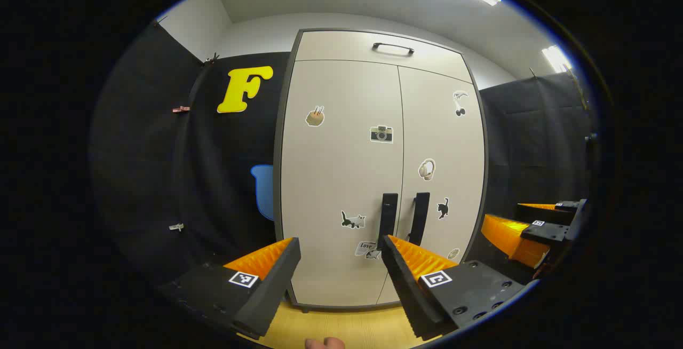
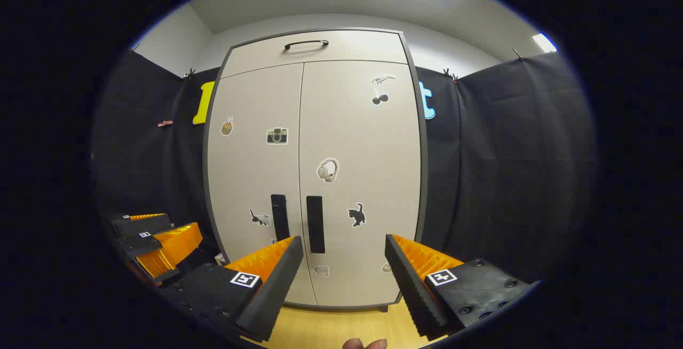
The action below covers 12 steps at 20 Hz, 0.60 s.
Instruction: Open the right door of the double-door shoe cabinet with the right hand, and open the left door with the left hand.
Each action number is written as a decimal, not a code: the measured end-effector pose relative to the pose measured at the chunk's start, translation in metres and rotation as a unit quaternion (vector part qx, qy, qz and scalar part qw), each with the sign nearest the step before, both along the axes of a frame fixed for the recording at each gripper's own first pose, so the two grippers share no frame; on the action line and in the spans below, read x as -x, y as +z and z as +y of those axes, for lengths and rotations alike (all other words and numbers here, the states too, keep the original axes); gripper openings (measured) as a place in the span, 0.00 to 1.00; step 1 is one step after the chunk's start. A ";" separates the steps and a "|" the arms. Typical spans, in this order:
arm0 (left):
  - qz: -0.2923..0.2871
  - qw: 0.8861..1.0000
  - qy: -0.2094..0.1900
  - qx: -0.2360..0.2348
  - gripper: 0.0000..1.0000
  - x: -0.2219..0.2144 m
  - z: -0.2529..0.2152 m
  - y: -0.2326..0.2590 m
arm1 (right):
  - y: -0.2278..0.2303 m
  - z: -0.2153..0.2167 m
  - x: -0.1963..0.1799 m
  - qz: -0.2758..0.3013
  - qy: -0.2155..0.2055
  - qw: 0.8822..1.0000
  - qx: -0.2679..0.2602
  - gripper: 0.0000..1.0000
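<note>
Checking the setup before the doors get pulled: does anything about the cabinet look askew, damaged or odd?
Nothing stands out. The shoe cabinet stands upright with both doors shut and flush, the left handle and right handle vertical at the centre seam. Both the left gripper and right gripper are open, short of the doors.

Shoe cabinet (image 2: pixel 320 125): smooth matt panels, laminate-looking, with a darker matt edge frame. Door handles (image 2: pixel 315 223) matt, dark, plastic or coated metal, cannot tell which. Top drawer handle (image 2: pixel 306 44) slim, slight sheen, metal-like. Stickers (image 2: pixel 327 170) flat paper or vinyl, faint gloss. Booth wall (image 2: pixel 507 151) matt cloth, soft folds. Floor (image 2: pixel 331 327) smooth wood-look, light satin. Left gripper (image 1: pixel 341 245) and right gripper (image 2: pixel 344 242): finger faces ribbed, bodies matt hard plastic.
</note>
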<state>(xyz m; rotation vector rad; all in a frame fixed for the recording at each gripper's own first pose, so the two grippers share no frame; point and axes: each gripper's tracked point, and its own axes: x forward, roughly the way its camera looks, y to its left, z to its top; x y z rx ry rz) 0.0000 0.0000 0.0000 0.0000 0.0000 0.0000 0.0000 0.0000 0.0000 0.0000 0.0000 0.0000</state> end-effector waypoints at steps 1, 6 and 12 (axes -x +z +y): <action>-0.001 1.000 0.002 -0.003 0.95 0.000 0.001 0.000 | 0.000 0.000 0.000 -0.001 0.000 1.000 -0.001 0.98; -0.002 1.000 0.010 -0.020 0.95 0.001 0.004 0.003 | 0.005 0.000 0.000 -0.008 -0.001 1.000 0.013 0.98; -0.008 1.000 0.008 -0.021 0.95 0.003 0.003 0.007 | 0.008 0.006 0.001 -0.012 0.009 1.000 0.010 0.98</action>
